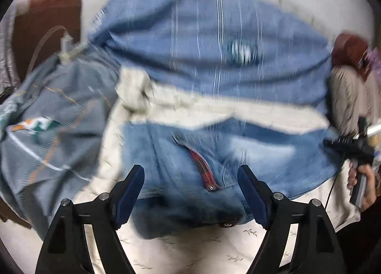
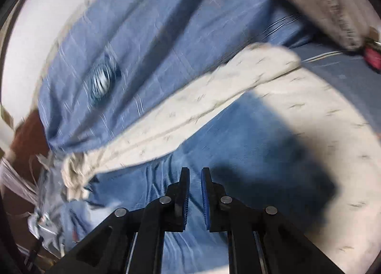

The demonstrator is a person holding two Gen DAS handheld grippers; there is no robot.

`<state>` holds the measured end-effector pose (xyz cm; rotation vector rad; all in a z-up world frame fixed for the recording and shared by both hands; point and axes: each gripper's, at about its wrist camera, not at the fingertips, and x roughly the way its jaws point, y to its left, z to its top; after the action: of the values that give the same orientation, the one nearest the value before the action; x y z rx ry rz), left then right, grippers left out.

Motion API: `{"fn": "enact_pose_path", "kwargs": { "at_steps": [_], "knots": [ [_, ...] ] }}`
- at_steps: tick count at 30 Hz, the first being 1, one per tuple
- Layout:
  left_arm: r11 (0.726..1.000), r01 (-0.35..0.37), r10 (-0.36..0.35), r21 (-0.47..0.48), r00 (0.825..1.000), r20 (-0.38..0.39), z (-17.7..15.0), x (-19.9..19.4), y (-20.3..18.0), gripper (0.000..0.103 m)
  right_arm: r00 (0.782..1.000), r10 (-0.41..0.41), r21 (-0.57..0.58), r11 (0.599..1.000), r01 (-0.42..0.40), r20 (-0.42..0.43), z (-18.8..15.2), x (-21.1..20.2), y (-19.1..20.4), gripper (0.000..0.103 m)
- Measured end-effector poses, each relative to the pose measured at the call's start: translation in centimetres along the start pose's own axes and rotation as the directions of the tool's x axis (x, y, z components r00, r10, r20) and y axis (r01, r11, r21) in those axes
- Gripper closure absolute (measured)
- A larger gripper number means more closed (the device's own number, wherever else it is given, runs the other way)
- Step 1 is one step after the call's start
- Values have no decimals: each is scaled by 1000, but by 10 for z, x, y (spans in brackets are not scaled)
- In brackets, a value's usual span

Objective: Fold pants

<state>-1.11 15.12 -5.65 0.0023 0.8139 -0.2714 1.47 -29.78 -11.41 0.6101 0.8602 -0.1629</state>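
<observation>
The left gripper (image 1: 191, 193) hung with its jaws spread wide, nothing between them. The jeans (image 1: 214, 155) lay on the cream bedsheet (image 1: 166, 250) directly ahead of and beneath those jaws, the open fly showing a red lining between the two fingertips. Beyond the jeans lay a blue striped blanket (image 1: 202, 36), and left of the jaws a grey quilt (image 1: 59, 107). The right gripper (image 2: 195, 174) had its jaws nearly together, a narrow gap showing, holding nothing, with the jeans (image 2: 238, 143) just ahead and below.

Both wrist views close above jeans (image 1: 214, 162)
</observation>
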Motion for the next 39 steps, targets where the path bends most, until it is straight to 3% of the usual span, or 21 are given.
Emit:
{"fn": "enact_pose_path", "kwargs": {
  "at_steps": [2, 6, 8, 10, 12, 13, 16, 18, 24, 27, 32, 33, 35, 36, 39],
  "knots": [
    [999, -37, 39, 25, 995, -91, -4, 29, -11, 22, 998, -57, 5, 998, 58, -17, 3, 20, -5, 91],
    [984, -174, 179, 42, 952, -247, -27, 73, 5, 22, 998, -63, 72, 995, 64, -14, 18, 31, -19, 92],
    [991, -128, 114, -41, 960, -256, -33, 73, 22, 20, 995, -95, 52, 994, 94, 6, 20, 28, -9, 92],
    [992, -115, 98, -59, 967, -235, -33, 64, 27, 20, 999, -37, -4, 999, 37, 4, 20, 28, 10, 90],
    [990, -130, 119, -45, 973, -197, -30, 56, 26, 20, 992, 122, -126, 984, -126, -41, 14, 29, 53, 90],
    [991, -131, 121, -41, 976, -182, -28, 53, 25, 20, 988, 147, -164, 975, -153, -51, 11, 31, 67, 89],
    [993, -111, 106, -30, 985, -134, -27, 39, 25, 20, 950, 257, -337, 891, -305, -178, -5, 46, 139, 87],
    [993, -115, 113, -10, 986, -121, -25, 37, 25, 20, 935, 244, -418, 844, -336, -257, -16, 61, 175, 84],
    [996, -86, 84, -16, 991, -107, -35, 37, 34, 20, 944, 104, -651, 700, -294, -314, -43, 99, 230, 84],
    [997, -72, 69, -21, 990, -119, -41, 43, 37, 20, 951, 69, -706, 654, -271, -301, -44, 109, 240, 84],
    [998, -60, 55, -36, 990, -129, -48, 51, 45, 20, 961, 98, -750, 606, -264, -259, -43, 97, 247, 83],
    [998, -52, 45, -48, 989, -139, -50, 54, 47, 20, 962, 93, -764, 591, -259, -255, -43, 97, 249, 80],
    [996, -38, 26, -75, 987, -156, -54, 57, 53, 20, 964, 70, -771, 587, -248, -257, -43, 107, 258, 61],
    [996, -34, 20, -83, 987, -158, -55, 58, 54, 20, 966, 70, -777, 581, -243, -250, -44, 109, 260, 42],
    [995, -39, 24, -89, 987, -161, -58, 57, 58, 20, 970, 89, -803, 547, -237, -226, -45, 108, 266, 38]
  ]
}}
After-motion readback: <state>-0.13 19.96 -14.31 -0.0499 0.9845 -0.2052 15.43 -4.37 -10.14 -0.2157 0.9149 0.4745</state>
